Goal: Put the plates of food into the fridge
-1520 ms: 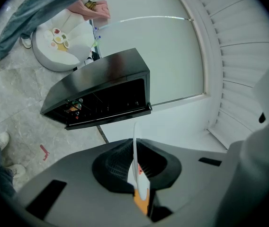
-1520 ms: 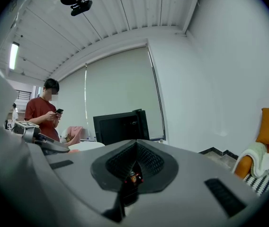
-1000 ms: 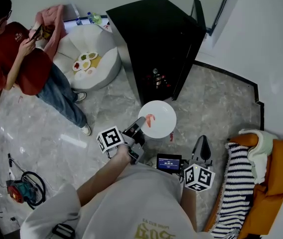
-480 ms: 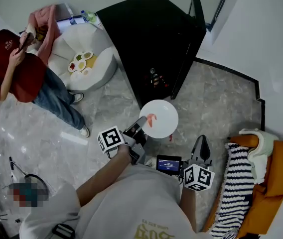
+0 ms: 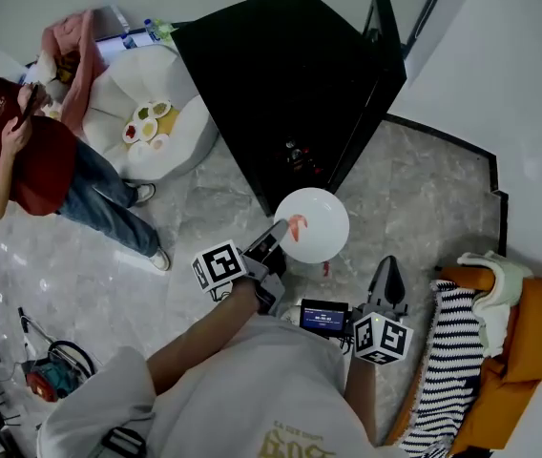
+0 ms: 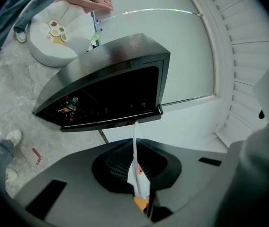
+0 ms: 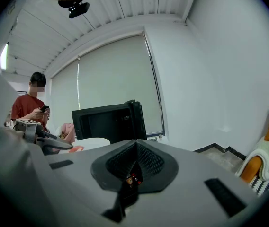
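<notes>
One plate (image 5: 315,225), rim clamped in the left tongs (image 5: 276,233), had advanced toward the open fridge (image 5: 281,74), nearing insertion; right tongs (image 5: 386,277) remained shut, empty.

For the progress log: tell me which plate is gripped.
The large white plate with a red food piece, clamped at its rim by the left hand-held gripper before the black fridge. The small plates lie on the white pouf.
</notes>
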### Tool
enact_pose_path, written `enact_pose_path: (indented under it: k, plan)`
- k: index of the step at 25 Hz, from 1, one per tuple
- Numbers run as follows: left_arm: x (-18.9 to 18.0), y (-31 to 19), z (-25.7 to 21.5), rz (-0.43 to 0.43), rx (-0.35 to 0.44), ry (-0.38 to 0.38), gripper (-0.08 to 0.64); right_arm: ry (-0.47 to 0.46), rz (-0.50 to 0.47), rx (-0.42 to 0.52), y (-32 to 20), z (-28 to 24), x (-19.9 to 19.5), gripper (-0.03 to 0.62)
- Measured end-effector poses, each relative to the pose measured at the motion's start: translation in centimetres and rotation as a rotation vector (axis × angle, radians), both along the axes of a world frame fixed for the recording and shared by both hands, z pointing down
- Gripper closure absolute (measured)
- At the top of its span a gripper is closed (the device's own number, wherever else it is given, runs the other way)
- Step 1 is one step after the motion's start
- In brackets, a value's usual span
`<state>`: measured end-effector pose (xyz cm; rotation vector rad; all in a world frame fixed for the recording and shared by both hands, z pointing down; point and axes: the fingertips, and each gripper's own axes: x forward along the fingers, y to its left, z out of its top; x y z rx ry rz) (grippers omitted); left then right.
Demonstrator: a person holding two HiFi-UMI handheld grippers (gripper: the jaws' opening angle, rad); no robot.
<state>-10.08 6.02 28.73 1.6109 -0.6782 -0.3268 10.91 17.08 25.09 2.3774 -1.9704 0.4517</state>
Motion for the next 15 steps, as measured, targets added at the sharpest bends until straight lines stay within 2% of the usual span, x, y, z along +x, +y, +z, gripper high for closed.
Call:
enact_pose_path:
  k: [11,15]
  plan:
    - [-0.2,-5.2,0.4,0.038,-0.018,-0.002,0.541,-0.044,0.030,-0.040,-4.7,0.5,-2.0,0.583]
    - [1.0,-7.3,0.8,0.064,-0.023,-0.021,0.541,-0.052,0.075,-0.047,-6.4,0.5,-0.4,0.582]
